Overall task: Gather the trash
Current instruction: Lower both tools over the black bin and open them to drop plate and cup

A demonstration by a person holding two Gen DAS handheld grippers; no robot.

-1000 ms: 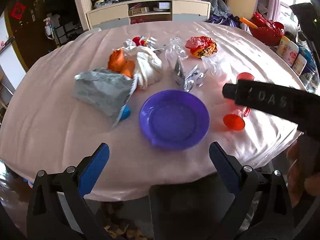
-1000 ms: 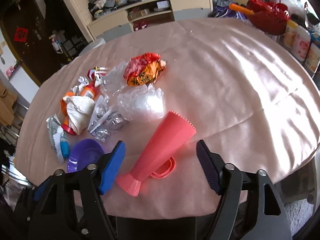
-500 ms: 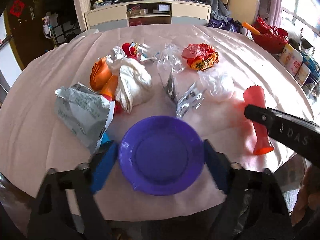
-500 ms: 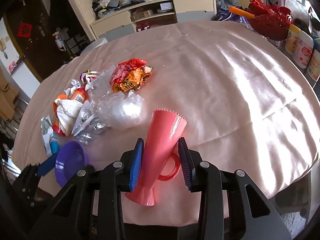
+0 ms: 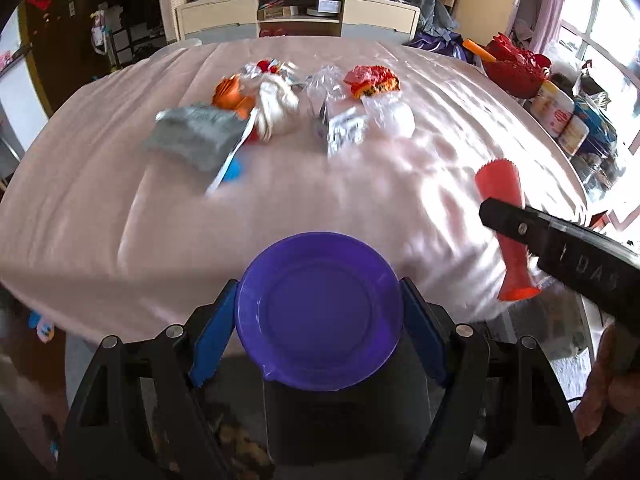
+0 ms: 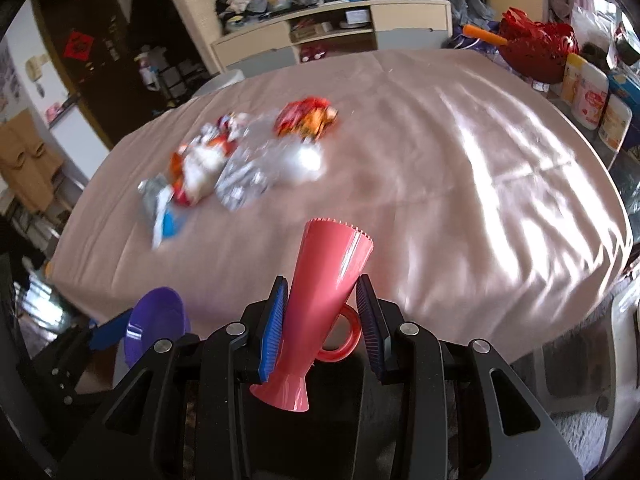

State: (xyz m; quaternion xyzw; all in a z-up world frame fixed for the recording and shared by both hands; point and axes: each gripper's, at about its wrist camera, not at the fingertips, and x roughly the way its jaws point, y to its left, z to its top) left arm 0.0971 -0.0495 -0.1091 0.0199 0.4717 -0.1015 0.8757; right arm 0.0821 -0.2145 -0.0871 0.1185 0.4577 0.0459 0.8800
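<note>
A: How many things are held?

B: Two. The left tongs (image 5: 320,320) pinch one purple bowl (image 5: 319,312) by its rim, at the near edge of the table (image 5: 80,216); the bowl has nothing in it. The right tongs (image 6: 322,320) are clamped on one red cup (image 6: 328,300) with a ring handle, its toothed mouth pointing away.

A: And the trash?

B: One loose heap (image 5: 280,116) sits mid-table, well apart from both tongs. It's blurred, so I count perhaps seven pieces: a grey packet (image 5: 196,136), a white wad (image 5: 276,108), a red-orange wrapper (image 5: 372,80), some foil and some clear plastic.
</note>
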